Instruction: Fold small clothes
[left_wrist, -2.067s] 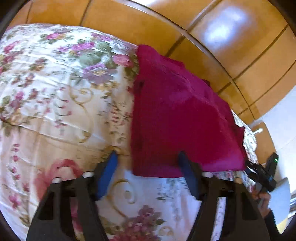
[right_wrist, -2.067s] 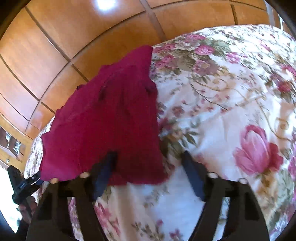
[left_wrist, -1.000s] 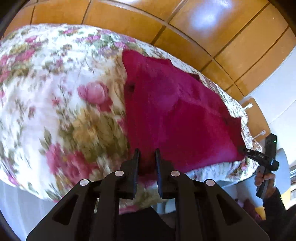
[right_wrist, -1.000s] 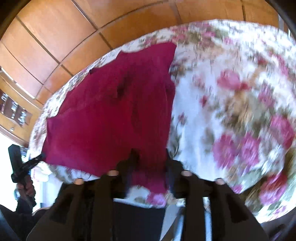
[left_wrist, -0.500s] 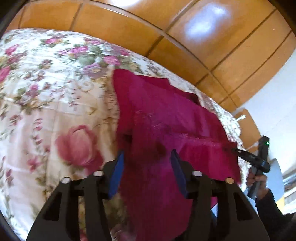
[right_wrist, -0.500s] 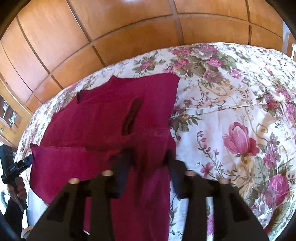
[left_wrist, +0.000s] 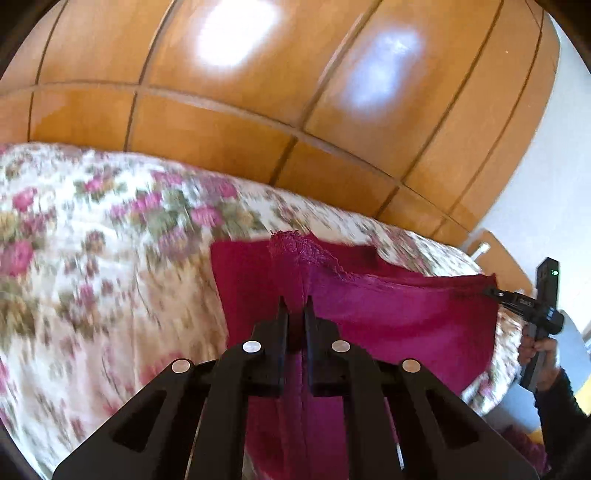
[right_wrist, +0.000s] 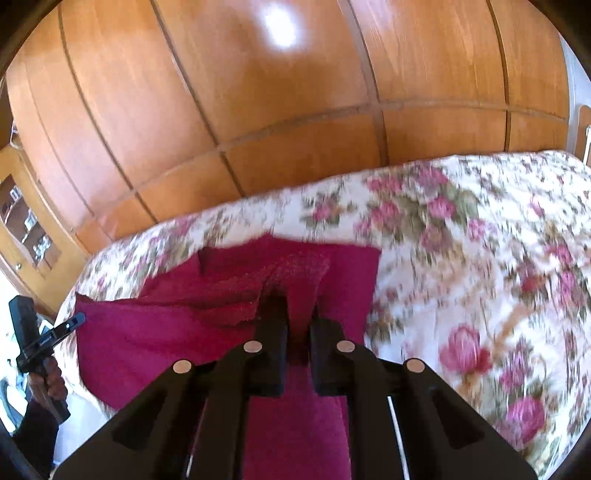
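Note:
A crimson knit garment (left_wrist: 388, 314) lies on the floral bedspread (left_wrist: 92, 240), its near edge raised into a fold. My left gripper (left_wrist: 294, 301) pinches that raised edge at its left corner, jaws closing with the cloth pressed between them. In the right wrist view my right gripper (right_wrist: 295, 310) grips the garment (right_wrist: 147, 325) at the other corner, jaws closing on the fabric. Each view shows the other gripper at the far corner: the right gripper (left_wrist: 517, 299) and the left gripper (right_wrist: 66, 325), each held by a hand. The cloth stretches taut between them.
The bedspread (right_wrist: 480, 258) spreads wide to either side of the garment. Glossy wooden wardrobe panels (left_wrist: 258, 110) stand right behind the bed. A wooden cabinet (right_wrist: 26, 221) is at the far left of the right wrist view, and a white wall (left_wrist: 535, 184) shows on the right.
Both grippers have risen and tipped up, lifting the garment's near edge off the bed and carrying it over the rest. Both pairs of jaws, wider half a second ago, have narrowed on the cloth.

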